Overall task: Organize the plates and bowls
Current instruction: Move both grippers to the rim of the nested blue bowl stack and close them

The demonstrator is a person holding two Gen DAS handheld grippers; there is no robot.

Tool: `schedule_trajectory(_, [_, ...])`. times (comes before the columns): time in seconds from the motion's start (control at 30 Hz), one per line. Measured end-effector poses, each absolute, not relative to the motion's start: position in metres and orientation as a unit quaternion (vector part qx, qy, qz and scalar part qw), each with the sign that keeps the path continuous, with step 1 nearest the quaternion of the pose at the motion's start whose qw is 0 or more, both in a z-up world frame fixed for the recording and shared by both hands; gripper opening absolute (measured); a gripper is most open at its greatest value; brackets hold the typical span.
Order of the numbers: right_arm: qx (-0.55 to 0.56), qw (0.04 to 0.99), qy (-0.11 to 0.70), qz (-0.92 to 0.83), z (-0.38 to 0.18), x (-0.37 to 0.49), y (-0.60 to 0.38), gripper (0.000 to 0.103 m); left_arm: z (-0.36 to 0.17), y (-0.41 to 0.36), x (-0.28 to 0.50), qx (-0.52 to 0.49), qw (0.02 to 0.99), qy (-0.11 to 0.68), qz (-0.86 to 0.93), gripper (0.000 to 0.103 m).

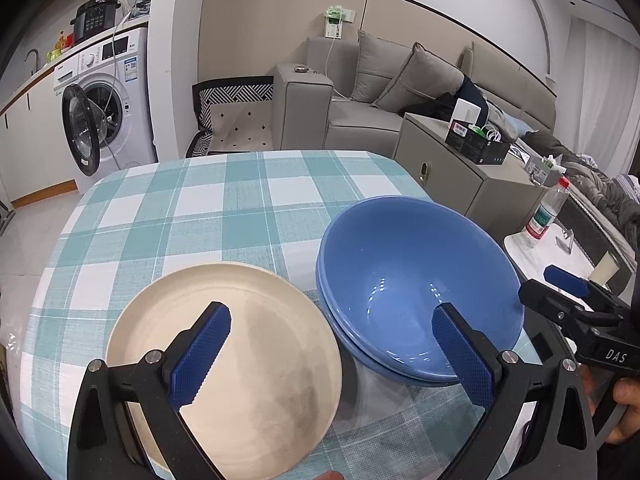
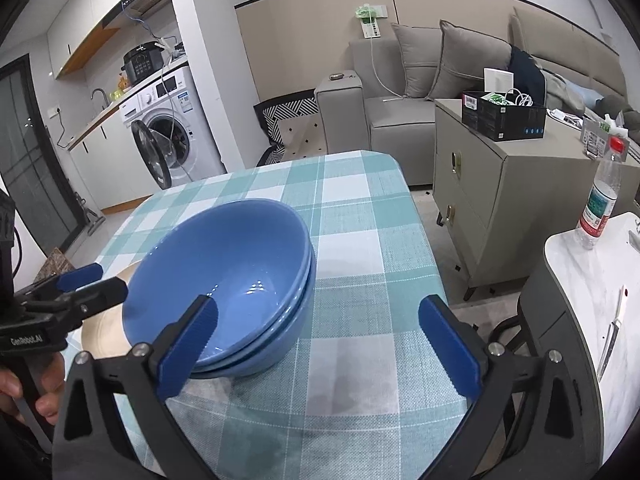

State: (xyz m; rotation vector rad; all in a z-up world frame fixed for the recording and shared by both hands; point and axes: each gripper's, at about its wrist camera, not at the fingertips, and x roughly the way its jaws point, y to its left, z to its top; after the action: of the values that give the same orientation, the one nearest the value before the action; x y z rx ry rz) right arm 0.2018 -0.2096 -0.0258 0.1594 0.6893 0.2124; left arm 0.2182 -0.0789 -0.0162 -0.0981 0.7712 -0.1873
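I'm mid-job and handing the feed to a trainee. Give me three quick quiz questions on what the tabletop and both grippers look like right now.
1. True or false: the blue bowls sit nested, one inside the other.
2. What lies beside the bowls on the checked tablecloth? A) a cream plate B) a glass cup C) a metal pan
3. Is either gripper holding anything?

Key
1. True: two rims show, stacked closely.
2. A: the cream plate lies flat beside the bowls, on the left in the left wrist view.
3. No: the left gripper and the right gripper both stand wide open, with nothing clamped between their pads.
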Motion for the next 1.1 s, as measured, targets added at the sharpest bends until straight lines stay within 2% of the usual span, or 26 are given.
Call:
schedule_trajectory(0.37, [0.122,0.917,0.355,0.134,-0.043,0.214,-0.215,0.101,-0.029,-0.083,0.233,-0.055,0.914,0.391,-0.087,0.103])
schedule_trajectory(0.63, [0.132,0.91,0.361,0.156,-0.054,0.219,-0.208,0.093,-0.045,-0.084,0.245,-0.06,0.906,0.408,-0.094,0.101])
schedule_trajectory(0.77, [0.146,0.904,0.364,0.168,-0.058,0.221,-0.207,0.089,-0.048,-0.089,0.247,-0.05,0.905,0.41,-0.099,0.09])
schedule_trajectory(0.83, [0.147,0.904,0.364,0.168,-0.058,0.222,-0.206,0.088,-0.049,-0.09,0.249,-0.045,0.905,0.412,-0.097,0.078])
schedule_trajectory(0.93, [0.147,0.904,0.363,0.173,-0.059,0.223,-0.203,0.084,-0.051,-0.093,0.251,-0.043,0.903,0.415,-0.097,0.069])
schedule_trajectory(1.03, [0.151,0.902,0.364,0.176,-0.061,0.224,-0.203,0.082,-0.052,-0.097,0.252,-0.041,0.902,0.418,-0.1,0.064])
schedule_trajectory(1.1, [0.151,0.902,0.363,0.18,-0.06,0.224,-0.202,0.073,-0.053,-0.099,0.253,-0.04,0.9,0.421,-0.103,0.062])
